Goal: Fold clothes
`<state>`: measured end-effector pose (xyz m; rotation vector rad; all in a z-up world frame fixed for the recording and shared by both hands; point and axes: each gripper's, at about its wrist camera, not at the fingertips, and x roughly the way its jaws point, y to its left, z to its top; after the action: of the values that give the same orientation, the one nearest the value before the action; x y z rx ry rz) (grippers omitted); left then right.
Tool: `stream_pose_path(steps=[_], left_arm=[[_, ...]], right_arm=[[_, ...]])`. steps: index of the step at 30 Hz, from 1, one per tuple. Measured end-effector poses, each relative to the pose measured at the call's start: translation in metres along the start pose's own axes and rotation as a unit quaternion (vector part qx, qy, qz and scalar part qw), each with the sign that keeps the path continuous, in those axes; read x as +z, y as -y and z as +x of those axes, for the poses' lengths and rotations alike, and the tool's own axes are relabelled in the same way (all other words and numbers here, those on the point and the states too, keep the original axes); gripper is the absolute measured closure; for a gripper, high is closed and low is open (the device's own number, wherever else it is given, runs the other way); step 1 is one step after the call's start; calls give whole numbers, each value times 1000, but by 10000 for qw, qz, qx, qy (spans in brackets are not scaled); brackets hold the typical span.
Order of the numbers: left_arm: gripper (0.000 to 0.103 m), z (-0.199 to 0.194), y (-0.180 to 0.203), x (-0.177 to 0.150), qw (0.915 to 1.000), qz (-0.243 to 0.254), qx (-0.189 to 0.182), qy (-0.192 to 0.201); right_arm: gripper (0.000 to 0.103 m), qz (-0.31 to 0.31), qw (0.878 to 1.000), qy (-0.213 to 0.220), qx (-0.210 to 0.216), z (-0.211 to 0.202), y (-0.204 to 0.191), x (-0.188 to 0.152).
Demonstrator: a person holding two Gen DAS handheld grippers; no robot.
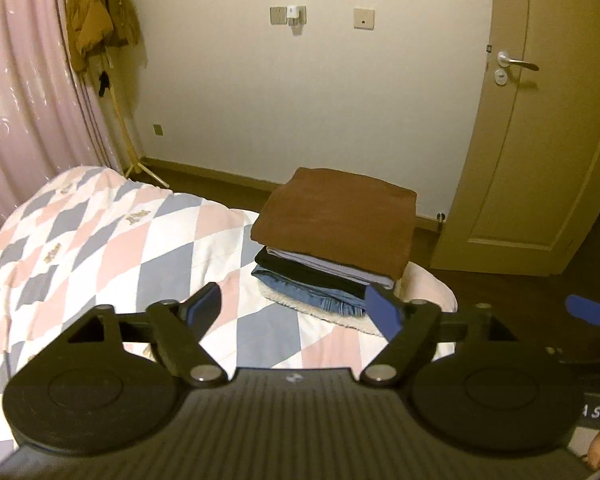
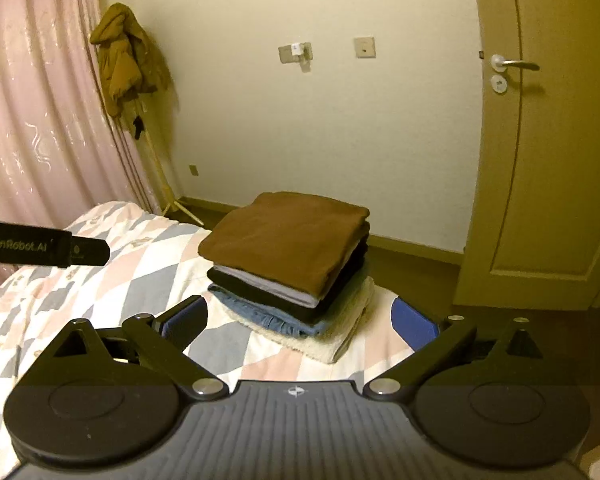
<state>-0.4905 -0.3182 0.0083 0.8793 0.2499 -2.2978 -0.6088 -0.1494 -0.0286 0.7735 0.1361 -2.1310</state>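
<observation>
nearest the cameras, the left gripper [image 1: 296,308] and the right gripper [image 2: 300,320] both hang with blue-padded fingers [image 1: 383,312] spread wide, holding nothing, just short of the stack of folded clothes [image 2: 288,264]. the left gripper's body, seen left of the stack, reads "genrobot.ai". the stack lies on a bed cover [image 1: 112,248] of pink, grey and white diamonds: a brown piece on top, then pale, black, denim and cream layers. beyond the stack come dark floor, a cream wall with switch plates [image 2: 296,53], a brown coat [image 2: 124,60] on a stand beside pink curtains [image 2: 32,100], and a door [image 2: 539,140] to its right.
</observation>
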Motion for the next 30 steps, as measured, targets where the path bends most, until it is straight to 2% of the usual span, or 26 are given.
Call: stream_pose_path(steps=[2, 7, 12, 14, 17, 24, 30], left_arm=[[17, -10, 3, -3, 10000, 12, 43, 42], [11, -20, 9, -11, 10000, -37, 15, 16], [9, -18, 16, -11, 9999, -133, 85, -8], [4, -16, 20, -10, 9998, -139, 123, 7], [3, -9, 25, -11, 9997, -148, 211, 6], [1, 30, 26, -24, 9987, -359, 353, -119], [1, 104, 22, -71, 9967, -493, 637, -44]], right_arm=[[2, 7, 10000, 19, -36, -9, -2, 1], [0, -29, 9998, 174, -114, -26, -1, 8], [0, -88, 9996, 260, -115, -30, 4, 17], [0, -106, 9994, 273, -191, -28, 7, 20], [0, -226, 9990, 250, -296, -24, 12, 23], [0, -579, 9981, 107, -189, 14, 22, 15], [0, -780, 9967, 239, 2, 76, 33, -18]])
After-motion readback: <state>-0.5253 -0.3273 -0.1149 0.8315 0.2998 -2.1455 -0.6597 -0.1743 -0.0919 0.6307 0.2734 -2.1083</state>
